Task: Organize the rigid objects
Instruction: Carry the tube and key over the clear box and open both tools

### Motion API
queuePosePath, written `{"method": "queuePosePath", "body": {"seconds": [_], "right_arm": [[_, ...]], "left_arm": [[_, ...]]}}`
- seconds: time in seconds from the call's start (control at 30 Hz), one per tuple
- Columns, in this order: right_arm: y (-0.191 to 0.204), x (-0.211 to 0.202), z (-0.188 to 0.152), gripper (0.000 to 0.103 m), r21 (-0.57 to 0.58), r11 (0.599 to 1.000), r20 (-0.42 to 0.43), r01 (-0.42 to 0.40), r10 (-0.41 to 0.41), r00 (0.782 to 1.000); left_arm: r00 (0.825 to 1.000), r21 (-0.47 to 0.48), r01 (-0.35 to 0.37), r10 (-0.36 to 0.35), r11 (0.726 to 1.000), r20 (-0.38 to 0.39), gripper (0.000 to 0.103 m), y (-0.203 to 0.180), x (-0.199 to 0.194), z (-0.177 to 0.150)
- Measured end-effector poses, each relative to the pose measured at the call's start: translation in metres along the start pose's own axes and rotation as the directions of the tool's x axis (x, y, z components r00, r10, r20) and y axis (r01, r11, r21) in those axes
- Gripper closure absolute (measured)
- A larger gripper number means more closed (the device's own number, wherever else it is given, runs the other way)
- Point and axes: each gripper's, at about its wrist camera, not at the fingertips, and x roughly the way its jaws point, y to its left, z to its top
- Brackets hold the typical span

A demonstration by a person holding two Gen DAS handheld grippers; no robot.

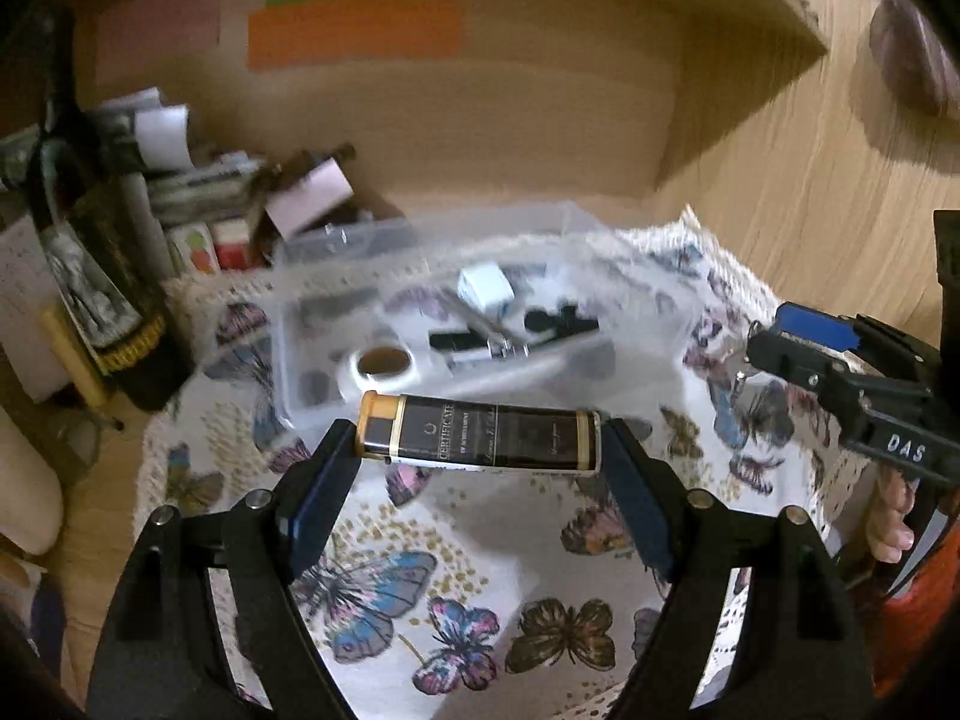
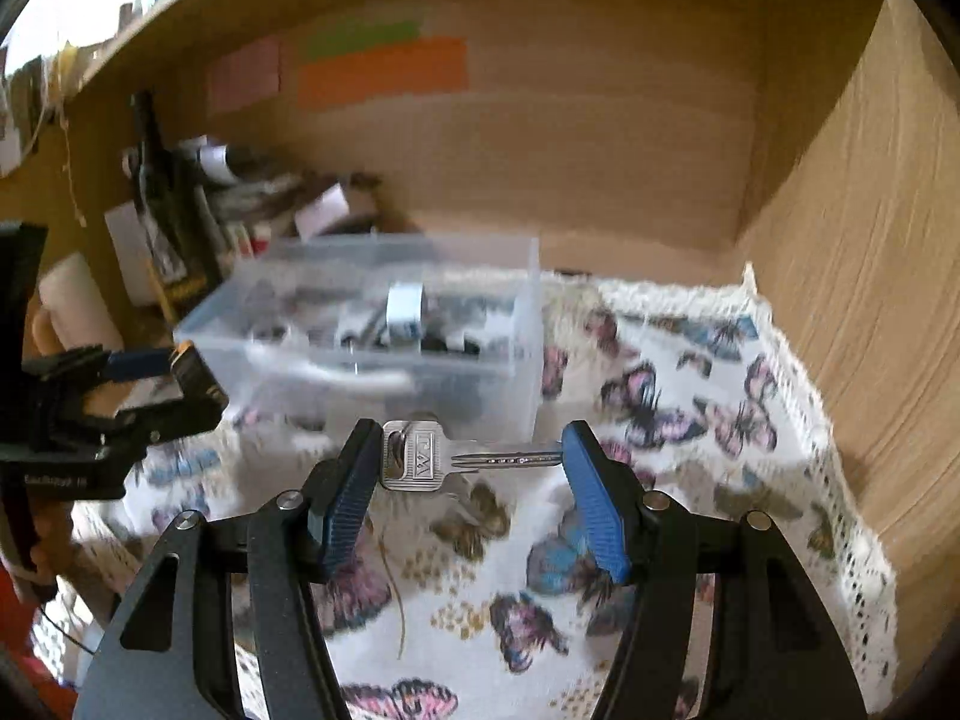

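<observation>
I am viewing a clear plastic bin (image 1: 420, 276) sitting on the desk, holding a roll of white tape (image 1: 384, 367), a small white box (image 1: 485, 289) and several dark items too blurred to name. I am gripping a dark lighter (image 1: 480, 433) lengthwise between the left tongs (image 1: 480, 450), just in front of the bin's near wall and above the cloth. I am clamping a silver key (image 2: 429, 457) end to end in the right tongs (image 2: 471, 462), also near the bin's front. A butterfly-print cloth (image 2: 690, 420) with a lace edge is covering the desk inside a wooden alcove (image 2: 600, 150) bearing orange and green paper strips (image 2: 384, 69). Stacked papers and boxes (image 1: 198, 192) are crowding the left side behind the bin.
</observation>
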Motion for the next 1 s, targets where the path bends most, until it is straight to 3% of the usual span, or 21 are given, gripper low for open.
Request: {"method": "queuePosePath", "body": {"seconds": [0.3,0.5,0.7,1.0], "right_arm": [[0.006,-0.004,0.044,0.045,0.003,1.000,0.112,-0.021,0.020,0.993],[0.013,0.010,0.068,0.045,-0.010,0.999,0.137,-0.040,0.041,0.990],[0.019,0.044,0.078,0.045,-0.006,0.999,0.085,-0.051,0.052,0.995],[0.027,0.104,0.067,0.045,-0.012,0.999,-0.072,-0.045,0.044,0.996]], "left_arm": [[0.995,-0.036,-0.045,0.048,0.998,0.083,0.022,0.016,-0.010,0.031],[0.992,-0.063,-0.078,0.084,0.995,0.098,0.022,0.029,-0.002,0.050],[0.995,-0.079,-0.091,0.094,0.993,0.029,0.022,0.042,0.033,0.065],[0.994,-0.114,-0.079,0.070,0.990,-0.085,0.022,0.049,0.083,0.070]]}}
